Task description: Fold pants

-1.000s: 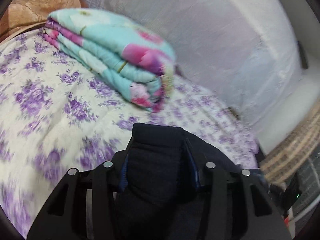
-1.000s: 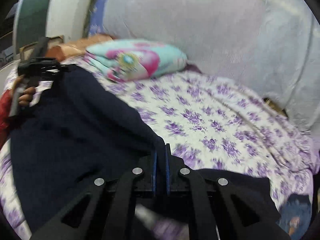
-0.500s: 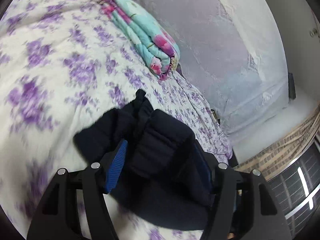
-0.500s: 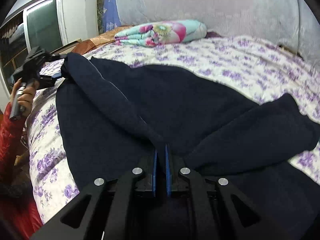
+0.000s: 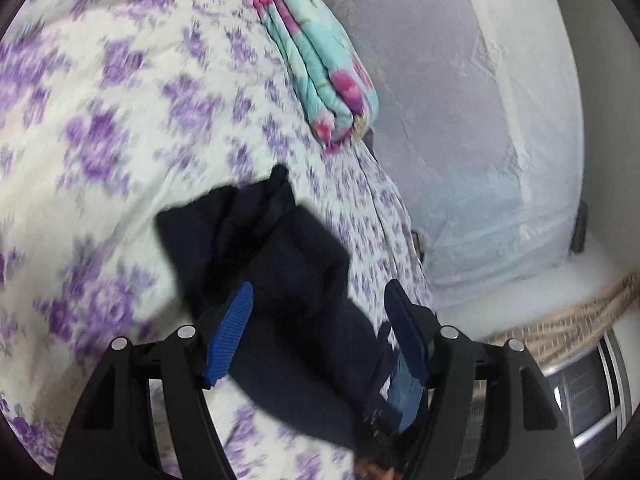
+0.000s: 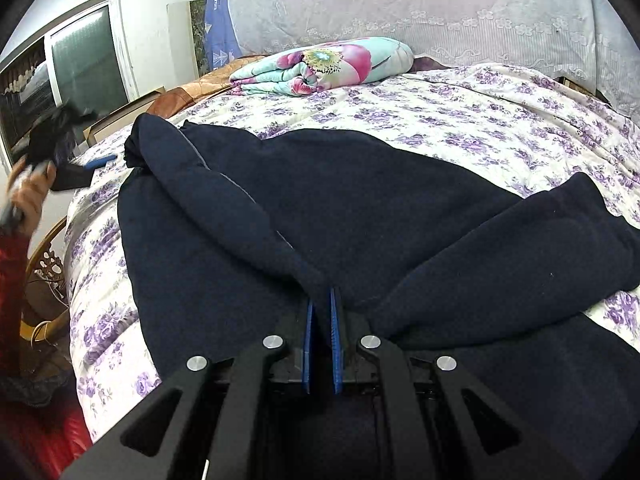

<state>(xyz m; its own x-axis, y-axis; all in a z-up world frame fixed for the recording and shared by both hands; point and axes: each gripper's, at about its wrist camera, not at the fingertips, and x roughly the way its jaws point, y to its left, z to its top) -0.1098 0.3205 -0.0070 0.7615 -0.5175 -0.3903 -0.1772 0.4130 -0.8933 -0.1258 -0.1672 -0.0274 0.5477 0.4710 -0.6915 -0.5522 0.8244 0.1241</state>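
A: What is the biggest thing here, and where are the trousers?

B: The bed (image 6: 460, 112), with a white cover printed in purple flowers, fills both views. The dark navy pants (image 6: 340, 200) lie across it, with one part laid over another. One end reaches toward the far left edge of the bed, the other spreads to the right.

A: And behind them?

B: A folded quilt (image 6: 332, 66) in turquoise and pink rests near the head of the bed, well apart from the pants. I think it only waits there and plays no part in the task.

A: How do the tongs stand?

B: The right gripper (image 6: 321, 320) is closed tight on a ridge of the fabric. Probably it pins this edge so the fold stays in place. The left gripper (image 5: 320, 320) is opening; the bunched end of the pants still lies between its blue pads (image 5: 230, 336), but they do not press it.

A: Why let go there?

B: It seems that end is set down where the fold should finish.
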